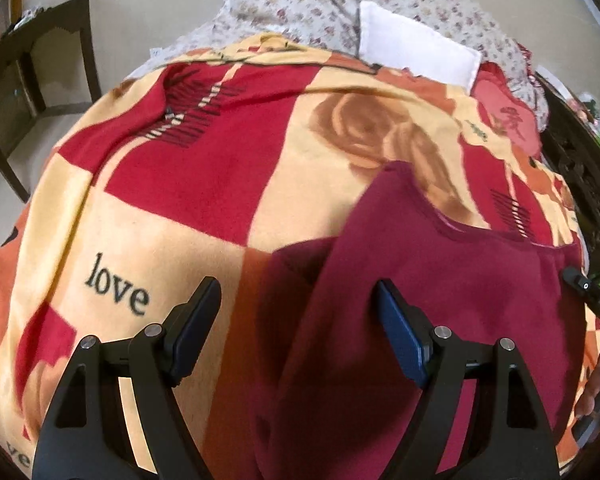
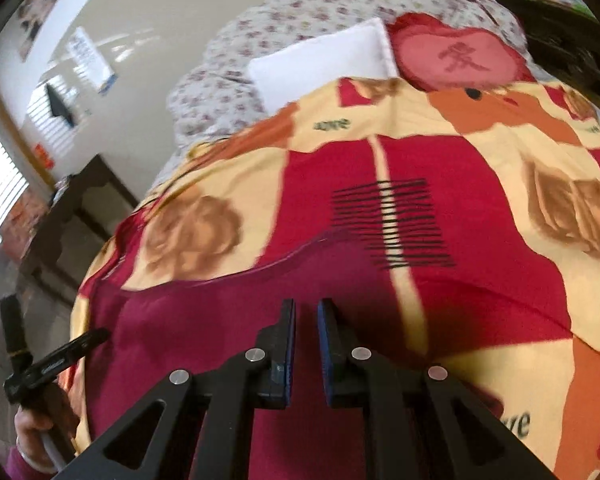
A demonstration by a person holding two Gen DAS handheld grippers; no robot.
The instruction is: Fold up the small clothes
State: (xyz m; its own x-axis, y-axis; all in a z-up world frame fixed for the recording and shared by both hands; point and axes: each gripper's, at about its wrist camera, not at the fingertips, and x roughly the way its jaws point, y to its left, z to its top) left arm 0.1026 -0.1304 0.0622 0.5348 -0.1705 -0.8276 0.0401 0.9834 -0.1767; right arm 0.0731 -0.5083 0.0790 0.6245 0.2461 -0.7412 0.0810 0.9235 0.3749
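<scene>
A maroon garment point(image 1: 440, 280) lies spread flat on the patterned bed blanket point(image 1: 180, 220), its curved neckline towards the pillows. My left gripper point(image 1: 298, 294) hovers over the garment's left edge, open wide with nothing between its fingers. In the right wrist view the same garment point(image 2: 204, 320) fills the lower middle. My right gripper point(image 2: 306, 308) is above it, jaws shut to a thin slit, and no cloth shows between the pads. The left gripper point(image 2: 60, 354) and the hand holding it show at the left edge of that view.
At the head of the bed lie a white pillow point(image 1: 416, 44), a red heart cushion point(image 2: 456, 56) and a floral quilt point(image 1: 320, 0). A dark wooden table point(image 1: 32, 80) stands on the floor to the left of the bed. A dark carved headboard point(image 1: 580, 168) runs along the right.
</scene>
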